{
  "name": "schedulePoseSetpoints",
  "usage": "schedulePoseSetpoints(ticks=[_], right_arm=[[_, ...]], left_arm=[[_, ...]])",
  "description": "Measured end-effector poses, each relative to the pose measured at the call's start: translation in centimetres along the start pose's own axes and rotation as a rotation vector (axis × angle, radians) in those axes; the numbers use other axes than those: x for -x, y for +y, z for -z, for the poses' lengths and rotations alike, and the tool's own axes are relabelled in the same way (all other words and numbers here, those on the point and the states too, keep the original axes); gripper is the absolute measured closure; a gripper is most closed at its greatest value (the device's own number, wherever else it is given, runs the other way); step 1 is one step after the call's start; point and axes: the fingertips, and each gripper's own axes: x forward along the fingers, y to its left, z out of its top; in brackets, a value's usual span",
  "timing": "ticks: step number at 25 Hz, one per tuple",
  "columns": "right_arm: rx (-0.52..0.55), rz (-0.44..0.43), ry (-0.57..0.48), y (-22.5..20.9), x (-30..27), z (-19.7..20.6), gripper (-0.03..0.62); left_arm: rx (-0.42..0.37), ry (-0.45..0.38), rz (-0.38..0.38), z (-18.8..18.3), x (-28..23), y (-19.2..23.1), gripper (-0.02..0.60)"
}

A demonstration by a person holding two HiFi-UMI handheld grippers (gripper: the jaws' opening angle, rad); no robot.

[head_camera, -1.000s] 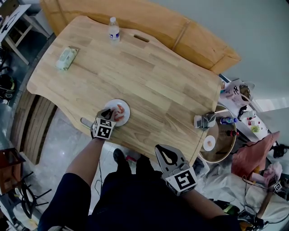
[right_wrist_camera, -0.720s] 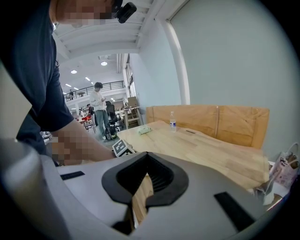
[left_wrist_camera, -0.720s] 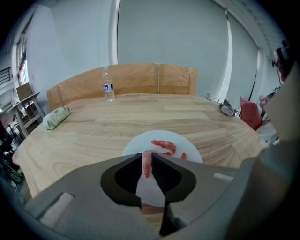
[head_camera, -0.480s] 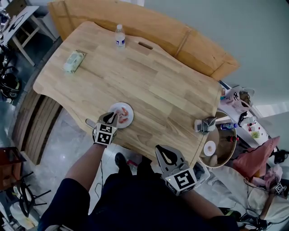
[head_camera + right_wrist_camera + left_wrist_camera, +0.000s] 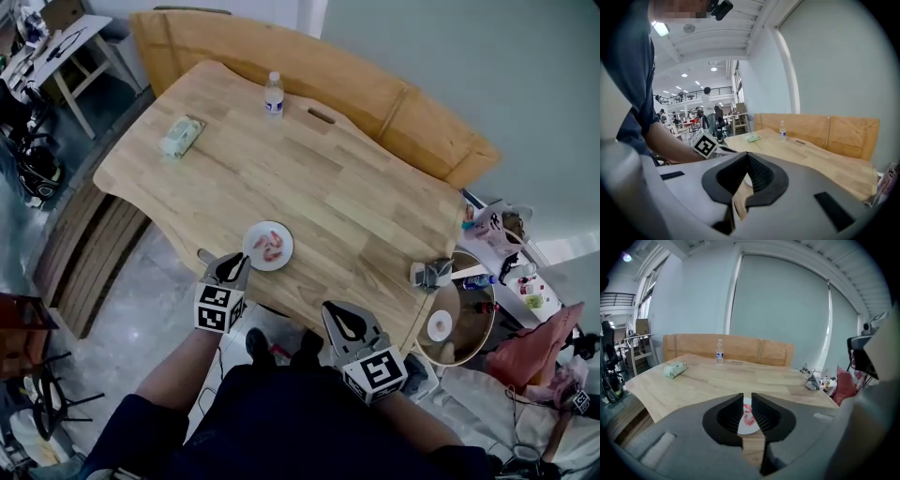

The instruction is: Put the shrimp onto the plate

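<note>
A small white plate (image 5: 257, 255) lies near the front edge of the wooden table (image 5: 356, 206), with pink shrimp (image 5: 272, 246) on it. My left gripper (image 5: 232, 270) hangs just off the table edge, in front and to the left of the plate. Its jaws stand nearly together with only a thin slit, and nothing is held. Through that slit the left gripper view shows the shrimp (image 5: 748, 409) on the plate (image 5: 746, 428). My right gripper (image 5: 345, 323) is held low by the person's body, away from the table, shut and empty (image 5: 747, 154).
A water bottle (image 5: 273, 94) and a green soft pack (image 5: 181, 136) sit at the far side of the table. A wooden bench (image 5: 394, 94) runs behind it. A grey object (image 5: 429, 274) rests at the right edge, beside a cluttered round side table (image 5: 469, 323).
My left gripper has pulled back from the plate's left rim to just off the table's front edge. The shrimp stay on the plate. The right gripper has kept its place.
</note>
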Motion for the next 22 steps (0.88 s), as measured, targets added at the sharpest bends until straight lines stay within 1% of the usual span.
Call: schedulePoseSetpoints(ticks=[6, 11, 18, 22], right_arm=[[0.017, -0.031, -0.033, 1.4, -0.2, -1.3, 0.585], [0.036, -0.053, -0.062, 2.4, -0.2, -2.4, 0.585], [0.061, -0.088, -0.068, 3.9, -0.3, -2.8, 0.585], [0.076, -0.097, -0.07, 4.6, -0.3, -3.0, 0.585]], left_arm=[[0.001, -0.074, 0.082, -2.9, 5.8, -4.7, 0.526], [-0.02, -0.108, 0.155, -4.9, 9.1, -8.8, 0.528], [-0.065, -0.167, 0.232, -8.1, 12.4, -11.4, 0.572], [-0.106, -0.203, 0.262, -9.3, 13.7, -13.2, 0.575]])
